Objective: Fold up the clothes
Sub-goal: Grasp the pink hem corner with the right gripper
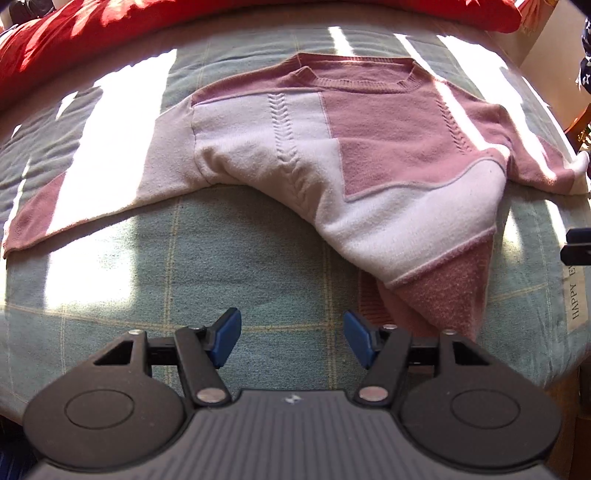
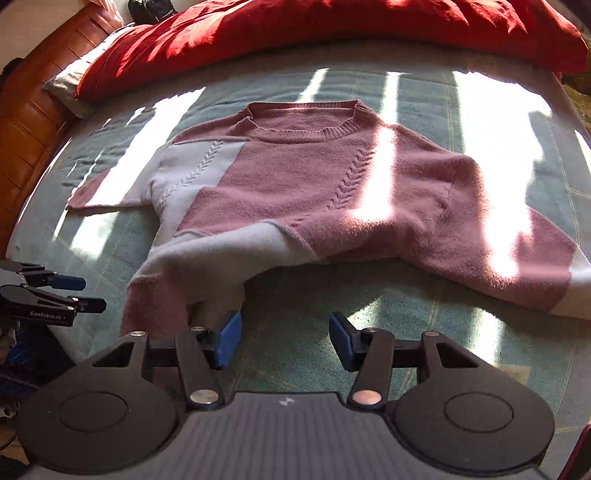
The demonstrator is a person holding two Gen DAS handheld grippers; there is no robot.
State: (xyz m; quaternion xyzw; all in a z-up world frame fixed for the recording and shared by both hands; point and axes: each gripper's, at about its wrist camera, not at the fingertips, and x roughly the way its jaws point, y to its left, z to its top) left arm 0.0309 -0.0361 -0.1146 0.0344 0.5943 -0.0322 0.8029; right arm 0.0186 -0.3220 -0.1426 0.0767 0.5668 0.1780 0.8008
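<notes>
A: How do the jaws of the left gripper (image 1: 291,338) stand?

B: They stand apart, about half of their range, and between the blue pads (image 1: 225,338) I see only the green checked blanket (image 1: 229,258). They hold nothing.

A: And the right gripper (image 2: 284,339)?

B: Also parted, with nothing between. Its left pad is just beside the hanging corner of the sweater (image 2: 295,192), but I cannot tell if it touches.

A: Where is the sweater?

B: It lies on the blanket, collar far from the grippers, both sleeves spread out. The lower hem is bunched up, one corner pointing toward the grippers. A red duvet (image 2: 332,29) lies behind.
</notes>
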